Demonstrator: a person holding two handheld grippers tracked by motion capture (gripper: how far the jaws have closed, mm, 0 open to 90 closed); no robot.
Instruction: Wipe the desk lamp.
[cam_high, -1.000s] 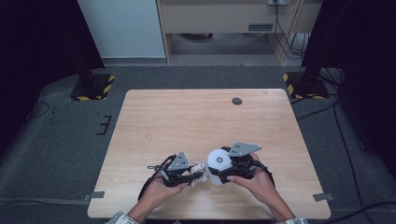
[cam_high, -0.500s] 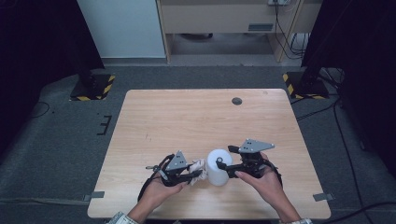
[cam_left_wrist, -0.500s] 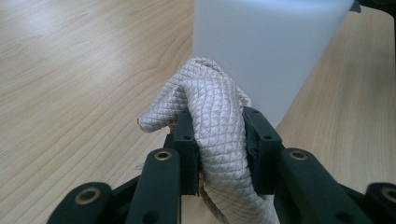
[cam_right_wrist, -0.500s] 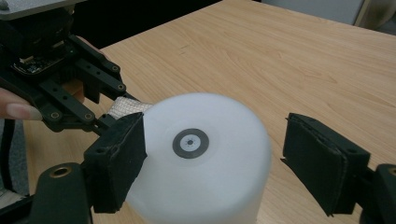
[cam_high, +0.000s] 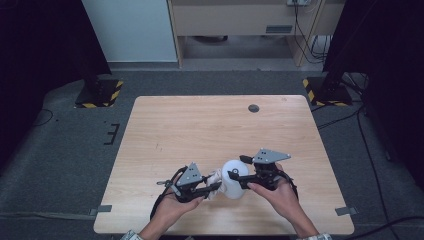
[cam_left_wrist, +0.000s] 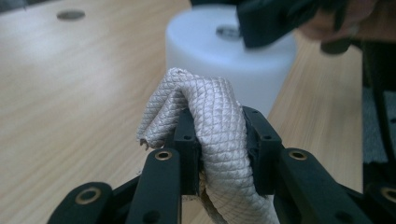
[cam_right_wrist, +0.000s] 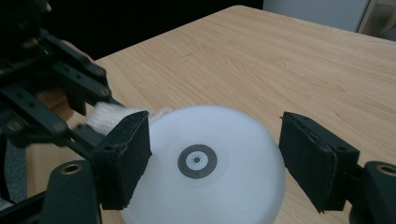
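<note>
The left claw (cam_left_wrist: 217, 135) is clamped on a pale woven rope (cam_left_wrist: 215, 121). The right claw (cam_right_wrist: 215, 161), its jaws just closing, straddles a white plastic cylinder (cam_right_wrist: 205, 163) on the wooden table (cam_high: 200, 125), pads not yet pressing.

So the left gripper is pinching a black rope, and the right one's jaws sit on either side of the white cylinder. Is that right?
Not quite: the rope is whitish, not black, as the left gripper view shows. The rest holds: the left gripper pinches it, and the right gripper has its jaws either side of the white cylinder, having just been closing.
</note>
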